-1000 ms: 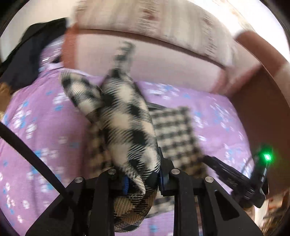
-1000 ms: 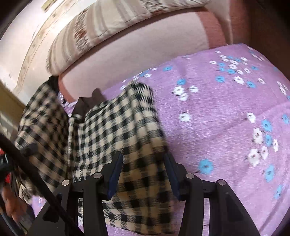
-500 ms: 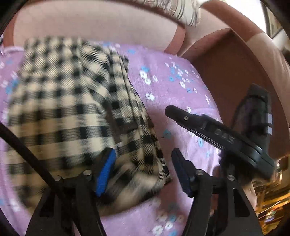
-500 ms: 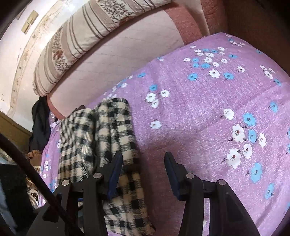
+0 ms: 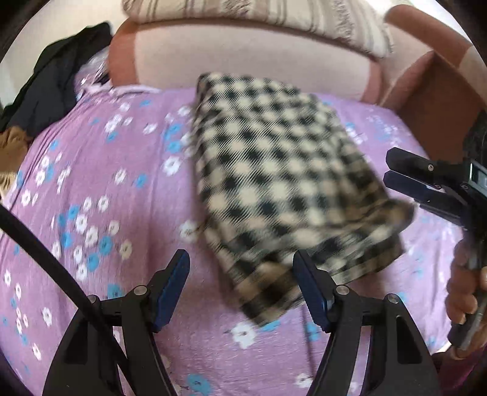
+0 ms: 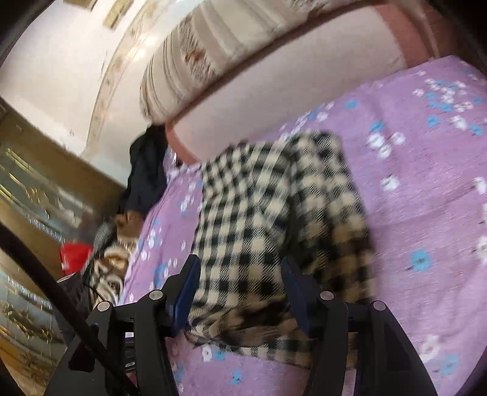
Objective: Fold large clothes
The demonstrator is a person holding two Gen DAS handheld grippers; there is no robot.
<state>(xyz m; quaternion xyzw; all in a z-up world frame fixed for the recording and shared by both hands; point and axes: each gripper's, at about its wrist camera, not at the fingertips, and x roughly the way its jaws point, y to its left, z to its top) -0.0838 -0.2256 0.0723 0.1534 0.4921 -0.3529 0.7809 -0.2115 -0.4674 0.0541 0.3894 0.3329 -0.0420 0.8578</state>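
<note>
A black-and-cream checked garment [image 5: 274,170] lies folded into a thick rectangle on the purple flowered bedspread [image 5: 91,182]. It also shows in the right wrist view [image 6: 268,219]. My left gripper [image 5: 243,283] is open and empty, just in front of the garment's near corner. My right gripper [image 6: 240,289] is open, with its fingers either side of the garment's near edge, not closed on it. The right gripper also appears in the left wrist view [image 5: 426,182] at the garment's right edge, held by a hand.
A pink sofa back [image 5: 243,61] with a striped cushion [image 5: 274,15] runs behind the bedspread. A dark garment [image 5: 51,85] is heaped at the far left. A brown armrest [image 5: 432,100] bounds the right side. A red object [image 6: 74,252] and patterned fabric lie off the left edge.
My left gripper has let go of the checked garment and drawn back, open. The garment has dropped from hanging into a flat folded stack. My right gripper has closed in over its near edge.
</note>
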